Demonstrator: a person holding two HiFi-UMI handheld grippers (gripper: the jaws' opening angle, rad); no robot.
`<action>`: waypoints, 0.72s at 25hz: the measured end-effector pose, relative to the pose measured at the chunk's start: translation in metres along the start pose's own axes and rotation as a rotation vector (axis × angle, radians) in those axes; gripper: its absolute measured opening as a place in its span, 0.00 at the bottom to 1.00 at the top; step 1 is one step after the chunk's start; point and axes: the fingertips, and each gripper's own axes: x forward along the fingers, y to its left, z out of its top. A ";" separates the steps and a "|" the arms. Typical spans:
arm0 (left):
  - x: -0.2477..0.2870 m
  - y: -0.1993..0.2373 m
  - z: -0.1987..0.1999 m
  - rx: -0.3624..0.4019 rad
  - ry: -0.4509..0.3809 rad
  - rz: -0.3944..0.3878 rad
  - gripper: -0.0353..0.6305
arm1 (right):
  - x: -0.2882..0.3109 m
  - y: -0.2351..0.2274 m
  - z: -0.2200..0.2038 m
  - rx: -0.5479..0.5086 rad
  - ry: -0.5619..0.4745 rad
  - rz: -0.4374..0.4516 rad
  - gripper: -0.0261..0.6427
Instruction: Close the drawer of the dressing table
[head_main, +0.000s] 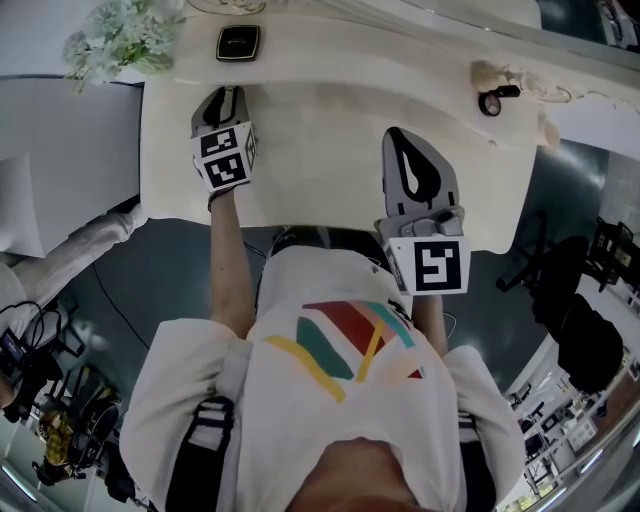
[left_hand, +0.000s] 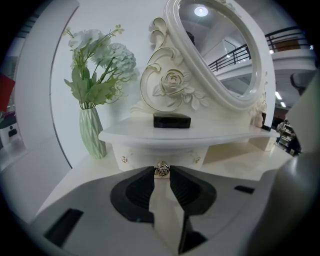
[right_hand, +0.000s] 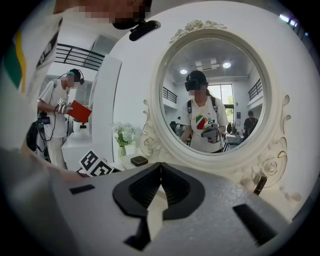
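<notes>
"Where's the drawer (left_hand: 150, 159)?"
"At the far left of the dressing table's worktop (head_main: 330, 140), under the little shelf (left_hand: 210, 134). The left hand-held gripper (head_main: 229, 95) is pinching its gold rose knob (left_hand: 161, 169)."
"And the right hand-held gripper (right_hand: 160, 167)?"
"Jaws pressed together, over the near right of the worktop."

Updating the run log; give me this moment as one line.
left gripper: shut on gold rose-shaped drawer knob | right gripper: shut, empty
</notes>
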 end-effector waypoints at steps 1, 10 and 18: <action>0.000 0.000 0.000 -0.003 0.000 -0.001 0.19 | 0.000 -0.001 0.000 0.002 0.000 -0.001 0.04; -0.001 -0.002 -0.002 -0.001 0.013 -0.001 0.19 | -0.002 0.001 0.004 -0.009 -0.029 0.010 0.04; -0.046 -0.002 0.024 -0.027 -0.069 0.037 0.19 | -0.006 -0.006 0.032 -0.019 -0.102 -0.005 0.04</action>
